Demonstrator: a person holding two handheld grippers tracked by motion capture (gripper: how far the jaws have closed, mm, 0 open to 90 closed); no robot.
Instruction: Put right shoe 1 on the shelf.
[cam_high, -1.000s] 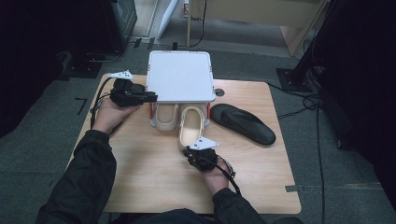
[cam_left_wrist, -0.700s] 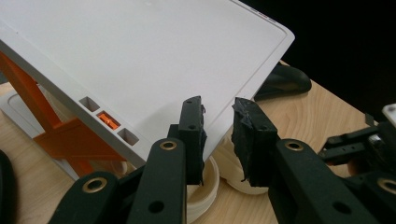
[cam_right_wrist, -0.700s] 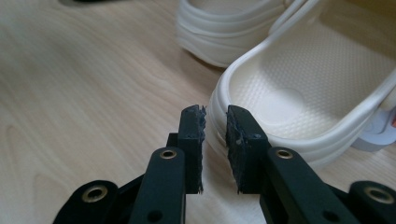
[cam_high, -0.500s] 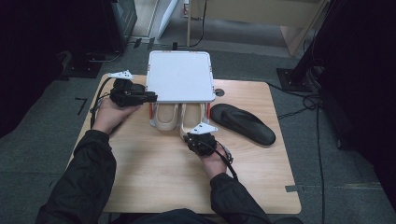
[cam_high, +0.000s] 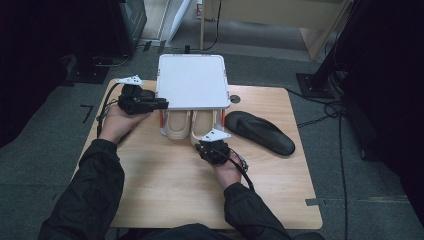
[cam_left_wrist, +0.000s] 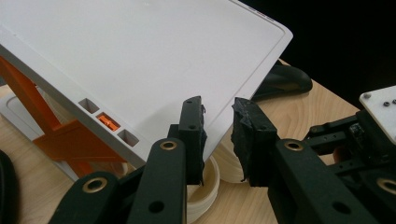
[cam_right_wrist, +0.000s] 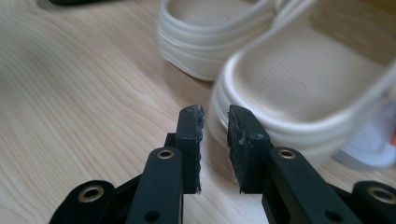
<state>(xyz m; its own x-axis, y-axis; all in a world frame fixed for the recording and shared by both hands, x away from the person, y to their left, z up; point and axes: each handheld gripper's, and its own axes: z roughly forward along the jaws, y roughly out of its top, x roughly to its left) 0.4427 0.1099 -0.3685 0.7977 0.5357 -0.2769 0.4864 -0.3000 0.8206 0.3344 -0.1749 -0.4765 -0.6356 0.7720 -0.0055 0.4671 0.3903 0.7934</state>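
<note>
A white shoe rack (cam_high: 192, 80) with orange supports (cam_left_wrist: 70, 140) stands at the table's far edge. Two cream slippers (cam_high: 176, 125) (cam_high: 202, 129) lie side by side under its shelf, heels toward me. My left gripper (cam_high: 164, 104) (cam_left_wrist: 218, 112) is at the shelf's front left corner, and its jaws are closed on the shelf's edge (cam_left_wrist: 140, 46). My right gripper (cam_high: 205, 142) (cam_right_wrist: 215, 116) sits just behind the heel of the right-hand slipper (cam_right_wrist: 299, 79). Its jaws have just been opening; they stand narrowly apart with only bare table between them.
A black slipper (cam_high: 260, 132) (cam_left_wrist: 280, 81) lies on the wooden table (cam_high: 165, 190) to the right of the rack. A small round hole (cam_high: 234, 99) is in the tabletop by the rack's right corner. Cables run across the floor beyond the table.
My right hand has moved forward toward the rack, and the right-hand cream slipper has slid further under the shelf. The left hand and the rack have stayed put.
</note>
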